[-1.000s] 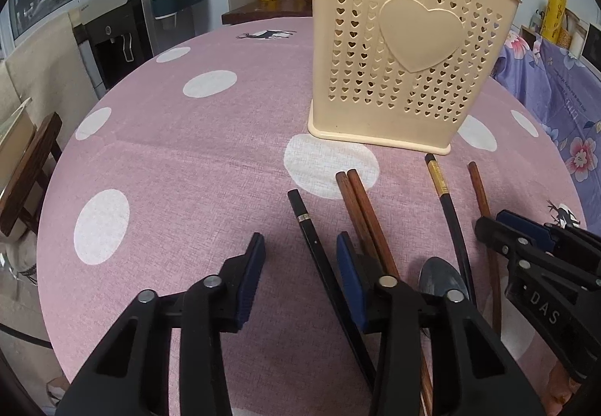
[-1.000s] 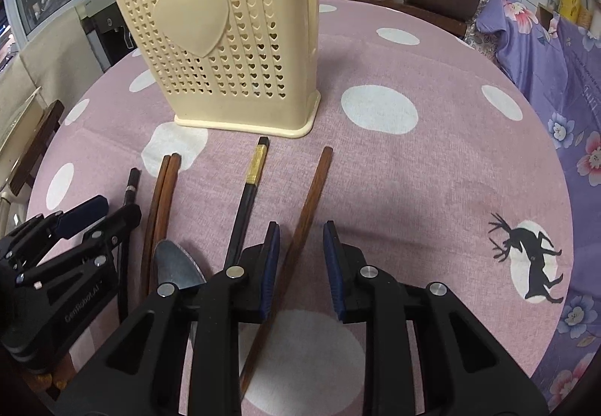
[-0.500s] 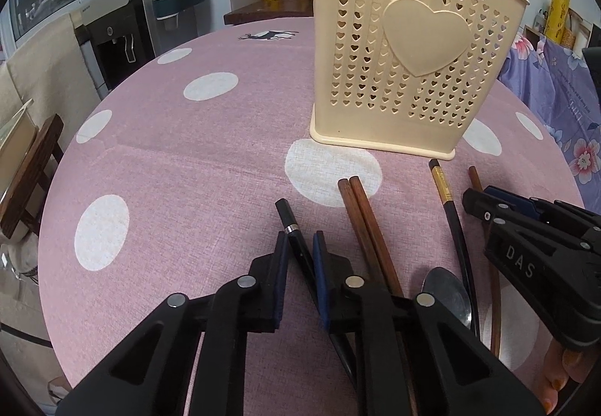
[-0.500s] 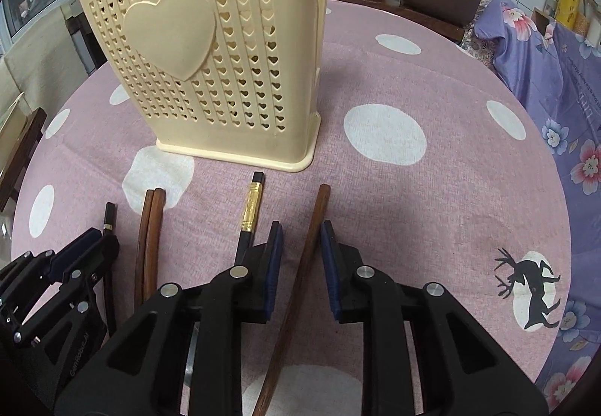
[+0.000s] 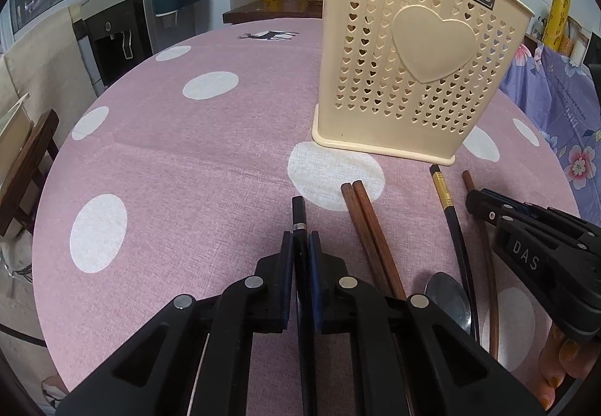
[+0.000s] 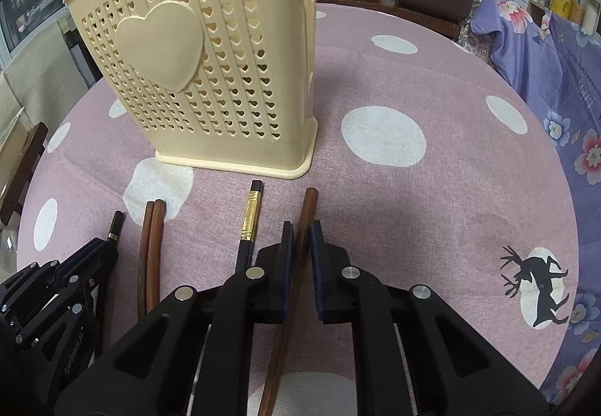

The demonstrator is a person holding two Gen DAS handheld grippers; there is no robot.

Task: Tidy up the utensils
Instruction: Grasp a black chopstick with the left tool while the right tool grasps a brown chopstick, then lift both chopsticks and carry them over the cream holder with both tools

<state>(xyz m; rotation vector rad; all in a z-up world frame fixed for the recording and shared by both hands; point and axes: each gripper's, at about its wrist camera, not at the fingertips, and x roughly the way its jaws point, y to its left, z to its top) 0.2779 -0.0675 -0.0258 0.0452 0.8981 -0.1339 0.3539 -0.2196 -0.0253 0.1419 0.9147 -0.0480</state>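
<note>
i see left claw (image 5: pixel 300 247) just closed on black chopstick (image 5: pixel 298 213), right claw (image 6: pixel 302 239) just closed on brown chopstick (image 6: pixel 308 205), both flat on bench (image 5: pixel 169 171) before holder (image 5: pixel 413 59). right pads' contact unclear; lift may slip it.

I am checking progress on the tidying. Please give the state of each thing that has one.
Left gripper: shut on silver-banded black chopstick.
Right gripper: shut on single brown wooden chopstick.
Cream perforated plastic holder: upright.
Brown chopstick pair: lying flat.
Gold-banded black chopstick: lying flat.
</note>
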